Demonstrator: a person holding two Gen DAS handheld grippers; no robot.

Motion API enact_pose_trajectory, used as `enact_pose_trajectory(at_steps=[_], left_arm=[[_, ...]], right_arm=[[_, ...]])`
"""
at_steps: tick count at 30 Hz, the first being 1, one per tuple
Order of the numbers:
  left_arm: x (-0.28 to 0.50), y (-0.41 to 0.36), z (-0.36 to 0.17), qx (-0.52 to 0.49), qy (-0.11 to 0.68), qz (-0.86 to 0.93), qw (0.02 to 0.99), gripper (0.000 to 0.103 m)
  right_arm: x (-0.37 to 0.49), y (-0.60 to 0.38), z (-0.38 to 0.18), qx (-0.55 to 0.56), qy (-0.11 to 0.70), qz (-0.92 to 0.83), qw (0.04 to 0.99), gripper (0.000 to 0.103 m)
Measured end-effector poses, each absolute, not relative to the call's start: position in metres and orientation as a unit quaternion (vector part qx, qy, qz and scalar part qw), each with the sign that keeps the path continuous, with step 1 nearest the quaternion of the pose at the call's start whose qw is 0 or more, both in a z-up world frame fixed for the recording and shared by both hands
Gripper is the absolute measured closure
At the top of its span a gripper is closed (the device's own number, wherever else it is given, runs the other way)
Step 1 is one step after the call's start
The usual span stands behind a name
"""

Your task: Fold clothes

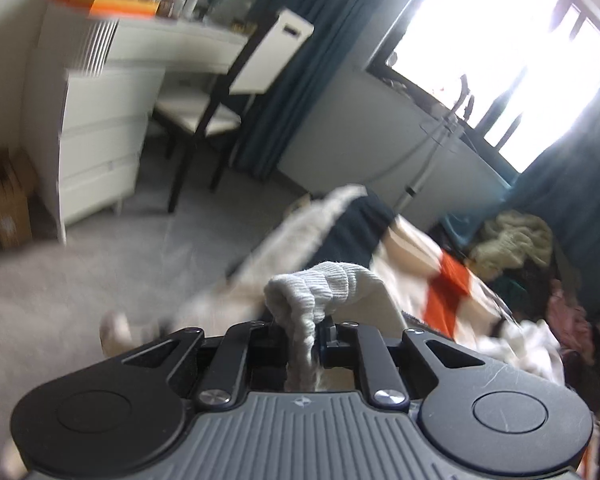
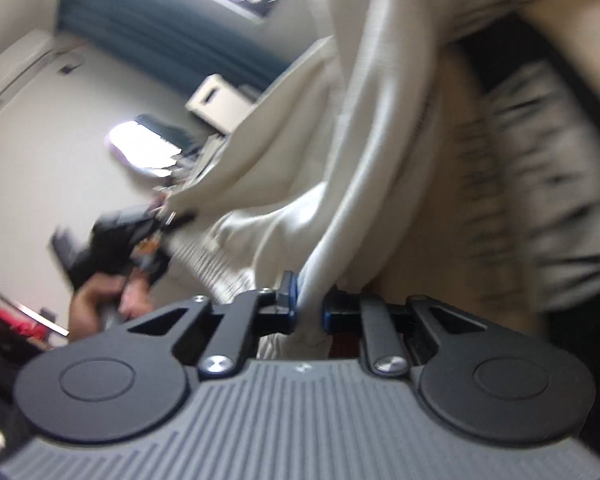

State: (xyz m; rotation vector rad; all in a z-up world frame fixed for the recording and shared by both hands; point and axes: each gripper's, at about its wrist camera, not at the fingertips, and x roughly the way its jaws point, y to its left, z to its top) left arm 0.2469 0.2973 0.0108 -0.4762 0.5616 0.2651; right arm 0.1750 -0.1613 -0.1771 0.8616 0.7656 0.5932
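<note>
Both tongs (image 1: pixel 304 334) (image 2: pixel 309 306) pinching blurred garment (image 2: pixel 364 152)

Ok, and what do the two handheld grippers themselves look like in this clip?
Both look the same: the left gripper and right gripper have a grey ribbed body with a small compass-like mark, black rounded side plates with circular caps, black linkage bars on silver screws, and black fingers. The right gripper's pads show blue edging. No cables are visible.
</note>
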Motion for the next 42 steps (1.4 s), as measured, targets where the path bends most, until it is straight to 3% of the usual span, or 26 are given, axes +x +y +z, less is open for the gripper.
enact_pose_trajectory(at_steps=[8, 14, 17, 21, 24, 26, 27, 28, 29, 33, 42], left_arm=[[0.406, 0.332, 0.042, -0.133, 0.290, 0.177, 0.931, 0.089], [0.511, 0.349, -0.037, -0.102, 0.367, 0.169, 0.909, 0.089], [0.528, 0.354, -0.068, -0.124, 0.398, 0.165, 0.894, 0.088], [0.526, 0.338, -0.067, -0.098, 0.394, 0.172, 0.898, 0.087], [0.507, 0.323, -0.045, -0.049, 0.375, 0.186, 0.907, 0.072], [0.487, 0.311, -0.030, -0.018, 0.361, 0.194, 0.912, 0.040], [0.475, 0.305, -0.023, -0.006, 0.352, 0.196, 0.915, 0.035], [0.463, 0.298, -0.016, 0.006, 0.343, 0.198, 0.918, 0.028], [0.450, 0.289, -0.006, 0.020, 0.331, 0.197, 0.923, 0.020], [0.392, 0.248, 0.035, 0.052, 0.299, 0.183, 0.935, 0.016], [0.242, 0.146, 0.095, 0.023, 0.243, 0.092, 0.965, 0.015]], right_arm=[[0.243, -0.019, -0.166, 0.394, 0.335, 0.369, 0.772, 0.092], [0.284, 0.030, -0.188, 0.370, 0.338, 0.368, 0.783, 0.092], [0.290, 0.042, -0.197, 0.357, 0.338, 0.362, 0.792, 0.092], [0.285, 0.043, -0.189, 0.347, 0.343, 0.350, 0.800, 0.090], [0.276, 0.043, -0.176, 0.326, 0.352, 0.340, 0.809, 0.088], [0.270, 0.042, -0.167, 0.311, 0.358, 0.333, 0.815, 0.078], [0.265, 0.041, -0.161, 0.301, 0.363, 0.328, 0.818, 0.058], [0.261, 0.040, -0.155, 0.291, 0.369, 0.324, 0.821, 0.029], [0.251, 0.036, -0.150, 0.286, 0.360, 0.322, 0.828, 0.020], [0.210, 0.019, -0.123, 0.258, 0.326, 0.319, 0.851, 0.017], [0.113, -0.061, -0.041, 0.186, 0.243, 0.256, 0.917, 0.018]])
